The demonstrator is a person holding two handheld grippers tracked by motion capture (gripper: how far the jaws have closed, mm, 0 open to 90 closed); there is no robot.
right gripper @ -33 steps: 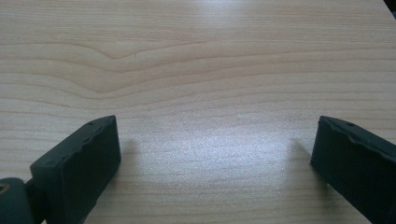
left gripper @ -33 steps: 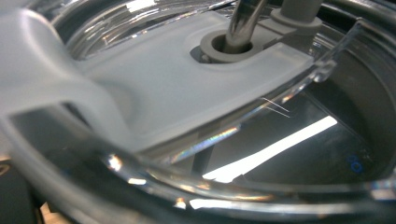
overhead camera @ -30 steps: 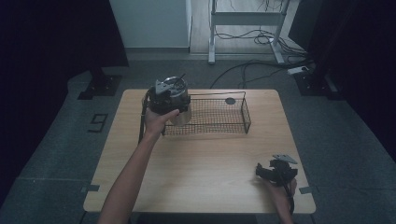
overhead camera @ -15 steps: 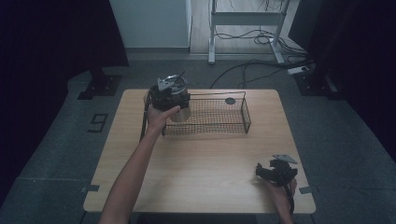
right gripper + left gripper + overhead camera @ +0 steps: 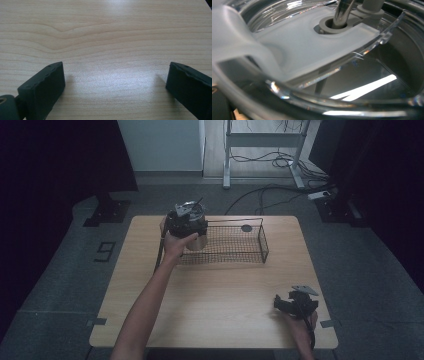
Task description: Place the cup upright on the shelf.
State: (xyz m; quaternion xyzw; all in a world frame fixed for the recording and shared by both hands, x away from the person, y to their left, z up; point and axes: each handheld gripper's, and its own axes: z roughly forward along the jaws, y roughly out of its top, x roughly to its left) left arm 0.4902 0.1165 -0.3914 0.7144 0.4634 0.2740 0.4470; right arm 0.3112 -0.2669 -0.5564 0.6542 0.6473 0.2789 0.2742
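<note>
A metal tumbler [image 5: 196, 241] with a clear lid [image 5: 317, 50] and a metal straw [image 5: 342, 11] hangs at the left end of a black wire basket [image 5: 263, 241]. My left gripper [image 5: 187, 218] is shut on the tumbler from above; the lid sits very close to its camera and hides the jaws. Whether the tumbler touches the basket floor I cannot tell. My right gripper [image 5: 287, 304] [image 5: 112, 85] rests low over the wooden table [image 5: 215, 295] near the front right corner. It is open with bare wood between its pads [image 5: 43, 87].
A small dark round disc [image 5: 246, 228] lies at the basket's far side. The basket stands across the back middle of the table. Past the table are grey floor, cables [image 5: 260, 195] and a white frame's legs [image 5: 226, 155].
The left gripper and the tumbler have shifted slightly back and to the right at the basket's left end. The right gripper has stayed put.
</note>
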